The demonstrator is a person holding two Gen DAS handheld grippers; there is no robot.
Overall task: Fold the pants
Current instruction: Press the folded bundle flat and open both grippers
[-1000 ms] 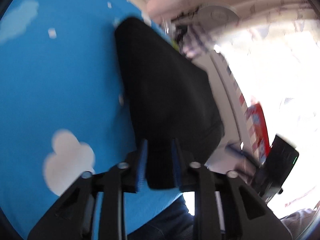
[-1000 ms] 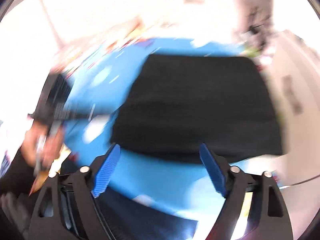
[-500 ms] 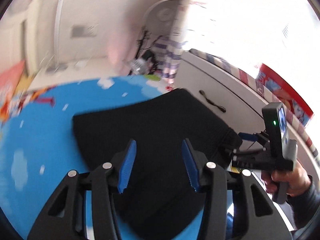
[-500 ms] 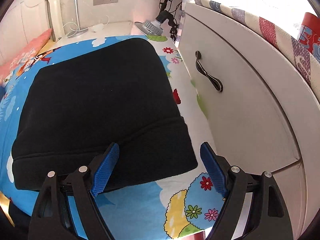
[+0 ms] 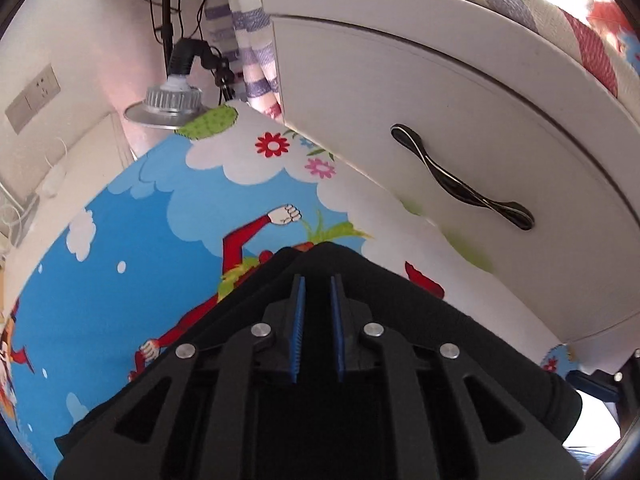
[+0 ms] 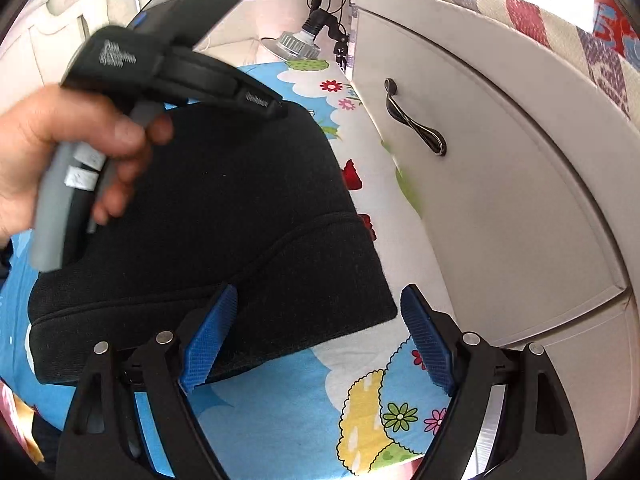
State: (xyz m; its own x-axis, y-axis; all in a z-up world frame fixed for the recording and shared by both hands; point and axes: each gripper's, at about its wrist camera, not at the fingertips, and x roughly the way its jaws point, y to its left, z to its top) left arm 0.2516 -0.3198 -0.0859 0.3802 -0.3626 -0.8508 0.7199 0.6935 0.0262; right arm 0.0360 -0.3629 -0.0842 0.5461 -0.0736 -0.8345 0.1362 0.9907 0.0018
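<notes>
Black pants [image 6: 208,208], folded into a thick block, lie on a cartoon-print sheet [image 6: 280,392] beside a white drawer front [image 6: 500,200] at 3 o'clock, dark handle [image 6: 416,124] on it. Left tool [image 5: 318,280] sits at the pants' far edge at 12 o'clock, jaws narrow with black cloth between the blue pads, held by a hand [image 6: 60,148]. Right tool [image 6: 318,300] is wide, left pad over the near hem at 6 o'clock, gripping nothing; a metal lamp [image 5: 168,104] stands beyond.
</notes>
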